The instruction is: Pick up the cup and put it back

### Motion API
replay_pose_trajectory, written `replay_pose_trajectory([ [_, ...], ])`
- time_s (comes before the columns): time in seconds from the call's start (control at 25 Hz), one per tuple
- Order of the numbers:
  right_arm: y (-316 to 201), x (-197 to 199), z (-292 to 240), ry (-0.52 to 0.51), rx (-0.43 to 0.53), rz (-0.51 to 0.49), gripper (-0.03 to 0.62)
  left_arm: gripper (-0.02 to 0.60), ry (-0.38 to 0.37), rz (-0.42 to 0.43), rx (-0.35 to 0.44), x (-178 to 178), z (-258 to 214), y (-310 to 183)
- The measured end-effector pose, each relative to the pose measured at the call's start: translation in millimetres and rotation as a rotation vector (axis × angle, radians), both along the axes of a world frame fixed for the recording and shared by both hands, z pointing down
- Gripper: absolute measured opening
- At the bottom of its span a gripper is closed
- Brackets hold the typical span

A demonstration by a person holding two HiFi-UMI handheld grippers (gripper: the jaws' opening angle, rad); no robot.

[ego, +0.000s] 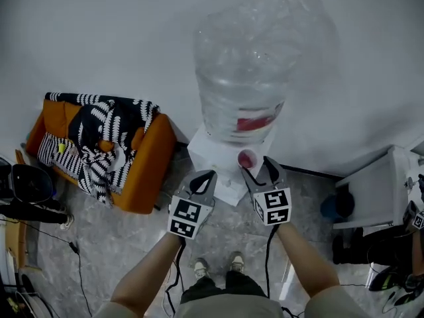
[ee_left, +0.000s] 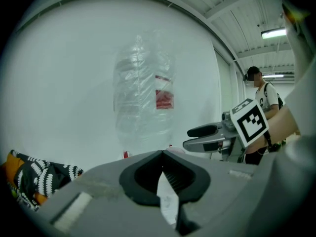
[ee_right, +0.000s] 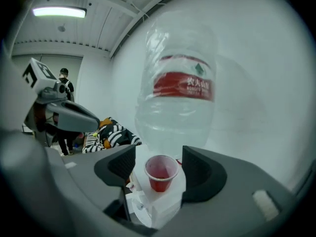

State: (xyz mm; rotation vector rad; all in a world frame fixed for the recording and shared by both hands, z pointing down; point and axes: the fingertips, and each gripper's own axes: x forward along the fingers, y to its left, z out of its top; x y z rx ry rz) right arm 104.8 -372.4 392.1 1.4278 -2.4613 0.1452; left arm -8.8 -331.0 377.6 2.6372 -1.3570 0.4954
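Observation:
A small red cup (ego: 247, 158) (ee_right: 161, 172) stands upright on the white top of the water dispenser (ego: 215, 154) (ee_right: 158, 201), just below the big clear water bottle (ego: 248, 71) (ee_right: 180, 83). My right gripper (ego: 256, 164) (ee_right: 159, 157) is open, with one jaw on each side of the cup and a narrow gap showing on both sides. My left gripper (ego: 211, 174) (ee_left: 162, 152) is shut and holds nothing. It hovers left of the cup in front of the dispenser. In the left gripper view the right gripper (ee_left: 212, 137) shows at the right.
An orange seat (ego: 142, 171) covered by a black-and-white patterned cloth (ego: 99, 138) stands to the left of the dispenser. A white cabinet (ego: 377, 191) is at the right. Cables (ego: 73, 250) run over the floor at the left. A person (ee_left: 261, 100) stands far behind.

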Motion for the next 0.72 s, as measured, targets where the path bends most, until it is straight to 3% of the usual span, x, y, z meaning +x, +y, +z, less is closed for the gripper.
replay_pose_trajectory([
  [0.08,12.9,2.5,-21.8,-0.011,0.013,0.002,0.244,0.002,0.000,0.002,0.018,-3.7,-12.5,6.6],
  [0.2,35.2,1.2,-47.8,0.000,0.010,-0.012,0.193,0.002,0.004,0.008,0.050,-9.1,-33.1,19.3],
  [0.72,141.7,-25.0,-141.0,-0.069,0.055,-0.126,0.070,0.002,0.032,0.028,0.115,-34.6,-108.1,105.6],
])
